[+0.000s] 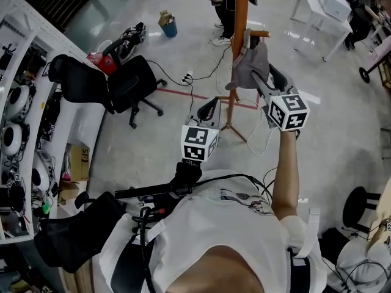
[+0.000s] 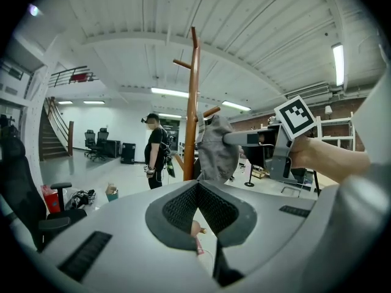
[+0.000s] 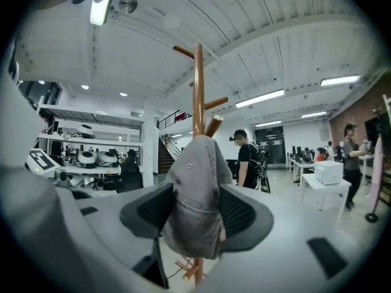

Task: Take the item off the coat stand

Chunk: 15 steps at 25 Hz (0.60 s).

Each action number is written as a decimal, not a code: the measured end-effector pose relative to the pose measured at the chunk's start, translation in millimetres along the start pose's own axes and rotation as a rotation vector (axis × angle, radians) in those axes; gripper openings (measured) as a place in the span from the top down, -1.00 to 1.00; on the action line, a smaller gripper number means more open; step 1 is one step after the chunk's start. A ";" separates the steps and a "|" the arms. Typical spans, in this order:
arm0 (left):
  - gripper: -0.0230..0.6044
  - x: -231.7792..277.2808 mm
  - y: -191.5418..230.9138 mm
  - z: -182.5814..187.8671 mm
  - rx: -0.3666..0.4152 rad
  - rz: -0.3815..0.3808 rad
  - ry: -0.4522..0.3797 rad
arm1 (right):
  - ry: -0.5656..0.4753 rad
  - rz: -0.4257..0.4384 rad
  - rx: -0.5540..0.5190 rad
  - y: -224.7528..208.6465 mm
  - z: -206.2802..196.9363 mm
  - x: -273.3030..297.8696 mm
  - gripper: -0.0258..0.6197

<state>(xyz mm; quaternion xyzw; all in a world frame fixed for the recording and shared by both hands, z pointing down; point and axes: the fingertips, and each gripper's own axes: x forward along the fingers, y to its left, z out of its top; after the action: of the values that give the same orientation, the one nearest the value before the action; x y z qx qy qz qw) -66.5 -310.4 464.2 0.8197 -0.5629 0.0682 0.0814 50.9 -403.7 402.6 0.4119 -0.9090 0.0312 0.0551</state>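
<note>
Grey cap (image 1: pixel 250 66) hangs on the coat stand (image 1: pixel 240 17), on a short peg (image 1: pixel 259 33) at the right side of the pole as the head view shows it, crown outward, lower edge drooping free below the peg.

Right gripper (image 1: pixel 261 83): arm stretched forward and held roughly level, jaws spread wide. In the right gripper view the cap (image 3: pixel 194 188) sits between the two dark pads (image 3: pixel 245 211) and fills most of the gap. Both pad faces still show beside the fabric. Claw released, not clamped. The cap's weight is on the peg.

Left gripper (image 1: pixel 209 110): held back, nearer the body and left of the stand. In the left gripper view its jaw tips (image 2: pixel 197 187) meet. Claw clenched, with nothing in it. From there the cap (image 2: pixel 217 148) is ahead and to the right, with the right gripper's marker cube (image 2: pixel 294 116) just beyond it.

Room around the stand:
- Right of the stand's foot (image 1: pixel 234 126): open floor (image 1: pixel 342 133).
- Left of the foot: black office chair (image 1: pixel 131 84), well apart. Past it, a white shelf rack (image 1: pixel 27 72) along the left edge.
- Cables (image 1: pixel 201 72) run across the floor to the foot.
- Behind the pole: a person in black (image 2: pixel 156 151), near.
- Far right corner: white table (image 1: pixel 314 8), well apart.
</note>
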 end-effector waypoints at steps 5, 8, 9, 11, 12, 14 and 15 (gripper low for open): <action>0.92 -6.5 6.8 -0.4 -0.005 0.021 0.002 | -0.034 -0.014 0.006 2.8 5.6 -2.2 0.82; 0.92 -7.8 7.9 -0.6 -0.008 0.022 0.003 | -0.050 -0.030 -0.013 3.4 12.9 -5.2 0.84; 0.92 -8.2 7.3 -1.6 -0.009 0.022 0.003 | -0.060 -0.044 -0.018 1.9 16.1 -7.7 0.84; 0.92 -9.0 5.1 -4.1 -0.012 0.021 0.005 | -0.088 -0.080 -0.024 -3.8 24.4 -15.3 0.84; 0.92 -9.2 4.1 -5.2 -0.013 0.020 0.005 | -0.104 -0.097 -0.027 -7.0 29.6 -19.6 0.84; 0.92 -9.1 2.3 -6.9 -0.014 0.018 0.007 | -0.139 -0.125 -0.032 -12.7 40.5 -28.7 0.84; 0.92 -9.0 1.5 -7.8 -0.015 0.016 0.009 | -0.155 -0.139 -0.036 -15.0 45.6 -33.5 0.84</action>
<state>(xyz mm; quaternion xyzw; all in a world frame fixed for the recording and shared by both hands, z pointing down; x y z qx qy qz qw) -71.2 -301.0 470.1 0.8142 -0.5695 0.0680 0.0896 80.7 -393.2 353.3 0.4742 -0.8801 -0.0211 -0.0059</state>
